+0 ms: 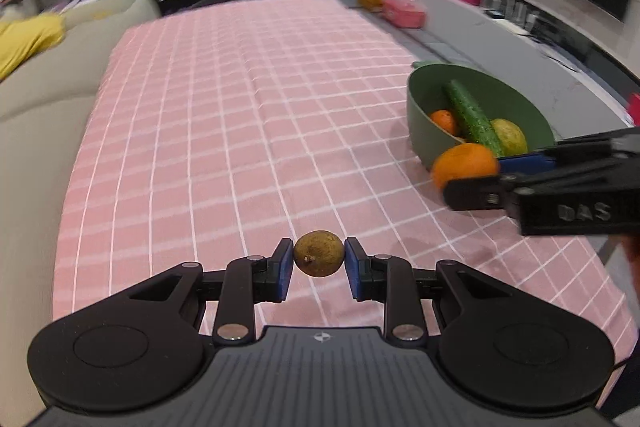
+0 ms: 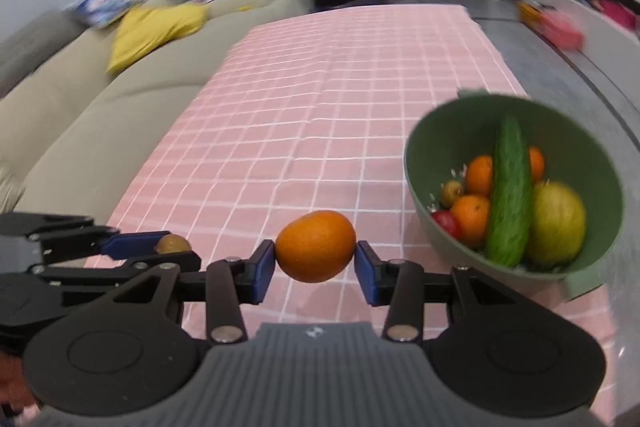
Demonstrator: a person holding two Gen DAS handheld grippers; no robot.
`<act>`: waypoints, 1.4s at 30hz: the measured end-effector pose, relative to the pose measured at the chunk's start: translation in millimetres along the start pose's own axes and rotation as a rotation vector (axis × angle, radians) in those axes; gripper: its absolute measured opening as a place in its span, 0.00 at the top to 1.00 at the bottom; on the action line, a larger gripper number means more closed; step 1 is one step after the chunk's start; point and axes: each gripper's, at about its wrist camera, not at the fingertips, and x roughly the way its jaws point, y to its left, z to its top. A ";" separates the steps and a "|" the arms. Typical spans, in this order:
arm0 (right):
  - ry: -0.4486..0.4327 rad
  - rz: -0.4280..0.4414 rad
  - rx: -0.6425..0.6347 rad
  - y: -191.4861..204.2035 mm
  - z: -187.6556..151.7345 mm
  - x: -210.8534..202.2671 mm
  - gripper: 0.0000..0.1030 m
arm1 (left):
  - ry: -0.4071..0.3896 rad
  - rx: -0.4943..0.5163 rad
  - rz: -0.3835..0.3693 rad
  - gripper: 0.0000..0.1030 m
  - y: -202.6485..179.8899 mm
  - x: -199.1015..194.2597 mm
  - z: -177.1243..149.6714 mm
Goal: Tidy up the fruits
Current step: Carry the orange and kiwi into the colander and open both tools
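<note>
1. The left gripper (image 1: 319, 263) has its blue-padded jaws closed on a small round brownish-green fruit (image 1: 319, 253), pinched on both sides and held above the pink checked tablecloth (image 1: 240, 131).
2. The right gripper (image 2: 315, 261) grips a round orange citrus fruit (image 2: 315, 245) the same way, one pad against each side, jaws opened only as wide as the fruit.
3. From the right wrist view, the left gripper shows at the left edge with the small brownish fruit between its fingers; the two grippers sit side by side, near each other.
4. A green round plastic bowl (image 2: 432, 163) stands on the cloth to the right of both grippers, near the table's right edge.
5. In the bowl a long dark green cucumber (image 2: 509, 191) leans across the middle, with several small oranges (image 2: 472, 213) beside it, a yellow-green round fruit (image 2: 558, 223) to its right, a little red fruit (image 2: 447, 223) at the near wall and a small brownish one (image 2: 452, 191) behind that.
6. A beige sofa (image 2: 100, 131) with a yellow cushion (image 2: 154, 31) runs along the table's left side.
</note>
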 end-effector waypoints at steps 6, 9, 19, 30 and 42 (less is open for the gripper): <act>0.022 0.025 -0.062 -11.6 -14.7 -27.2 0.61 | 0.061 -0.055 0.026 0.70 -35.3 -3.9 1.3; 0.029 0.036 -0.044 -24.7 -14.1 -34.7 0.61 | 0.063 -0.020 0.034 0.70 -53.5 -5.0 11.3; 0.030 0.066 0.005 -73.5 9.0 -61.8 0.61 | 0.014 0.089 0.026 0.70 -93.8 -6.8 50.6; -0.011 0.100 -0.054 -125.8 72.6 -45.8 0.61 | 0.016 0.172 0.028 0.69 -132.2 66.2 91.6; 0.110 0.144 -0.258 -145.8 98.4 63.1 0.61 | 0.051 0.170 -0.023 0.69 -136.9 126.6 99.1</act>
